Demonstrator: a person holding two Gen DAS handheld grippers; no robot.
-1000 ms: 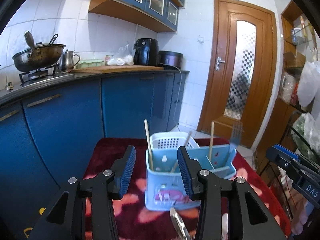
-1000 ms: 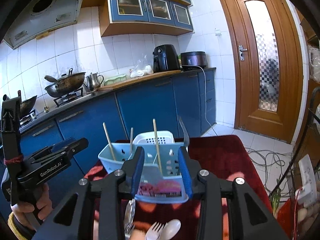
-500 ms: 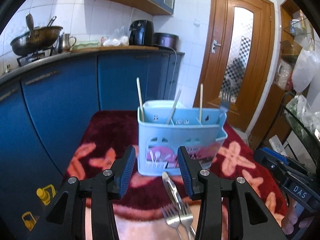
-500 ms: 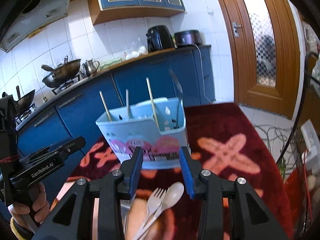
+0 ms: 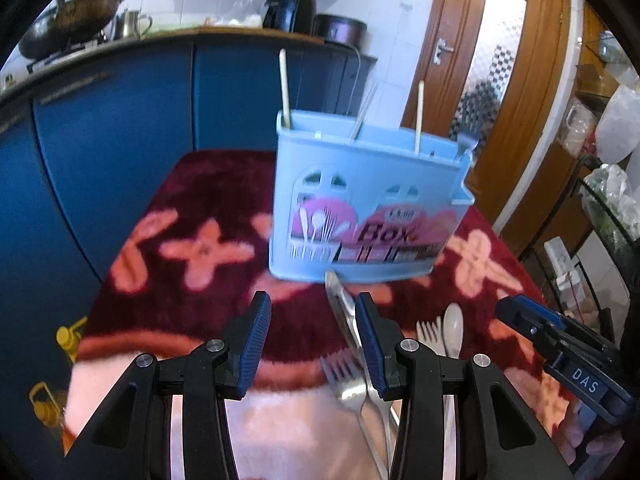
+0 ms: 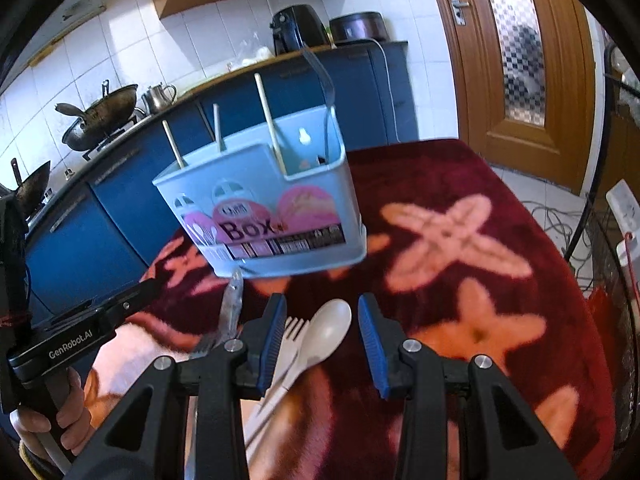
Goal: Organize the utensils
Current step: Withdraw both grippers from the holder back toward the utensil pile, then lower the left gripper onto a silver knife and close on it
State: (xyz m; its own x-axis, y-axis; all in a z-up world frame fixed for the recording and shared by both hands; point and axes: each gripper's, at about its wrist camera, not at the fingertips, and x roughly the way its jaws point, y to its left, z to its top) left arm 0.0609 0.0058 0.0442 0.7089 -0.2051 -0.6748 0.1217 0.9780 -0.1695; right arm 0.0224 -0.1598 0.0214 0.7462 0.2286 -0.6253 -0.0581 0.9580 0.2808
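Right wrist alone shows a hand (image 6: 38,420) gripping the left gripper (image 6: 136,292).

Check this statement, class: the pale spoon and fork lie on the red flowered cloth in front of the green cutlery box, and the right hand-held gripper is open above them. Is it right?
One detail is wrong: the cutlery box is light blue, not green, as the right wrist view shows. The rest stands: the spoon and fork lie on the red flowered cloth in front of it, and the right hand-held gripper is open above them.
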